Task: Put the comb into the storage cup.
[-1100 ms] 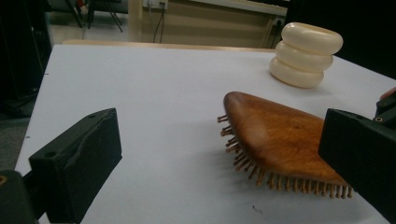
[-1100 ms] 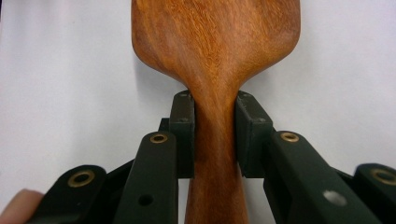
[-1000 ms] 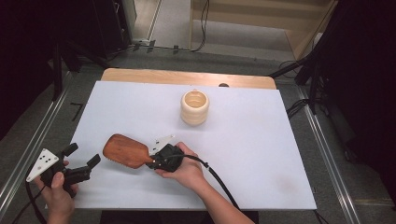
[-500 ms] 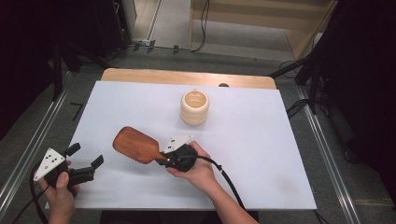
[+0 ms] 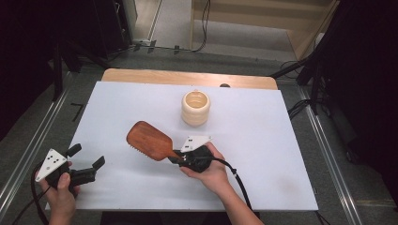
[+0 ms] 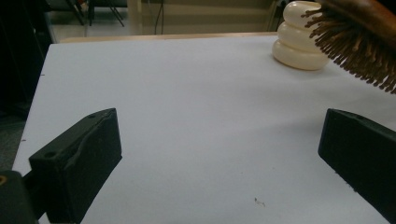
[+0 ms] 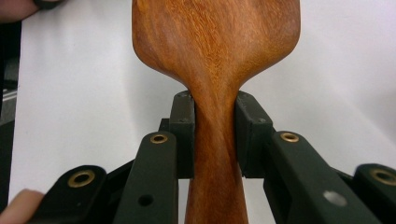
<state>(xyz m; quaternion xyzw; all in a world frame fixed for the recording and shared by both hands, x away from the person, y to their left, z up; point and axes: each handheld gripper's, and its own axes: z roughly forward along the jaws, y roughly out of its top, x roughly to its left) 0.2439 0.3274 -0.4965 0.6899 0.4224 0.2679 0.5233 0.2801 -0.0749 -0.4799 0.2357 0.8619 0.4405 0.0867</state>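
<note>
— Right claw (image 5: 177,158) first: what does it have?

— A wooden hairbrush (image 5: 149,140). In the right gripper view the two jaws are pressed against the narrow neck of the handle, one on each side, just below where the paddle widens.

— Where is the brush over the counter (image 5: 263,140)?

— Near the middle, slightly to the person's left. The paddle points up and left from the right hand (image 5: 211,171). Its smooth wooden back faces up, and the bristles show along the lower edge. The left gripper view shows those bristles pointing down, clear of the white surface.

— And the left claw (image 5: 87,162)?

— It sits at the front left corner of the counter, held in the left hand (image 5: 61,194). Its jaws stand wide apart with nothing between them, well apart from the brush.

— Anything else there?

— A cream ribbed cup (image 5: 195,107) stands upright beyond the brush, toward the far edge.
</note>
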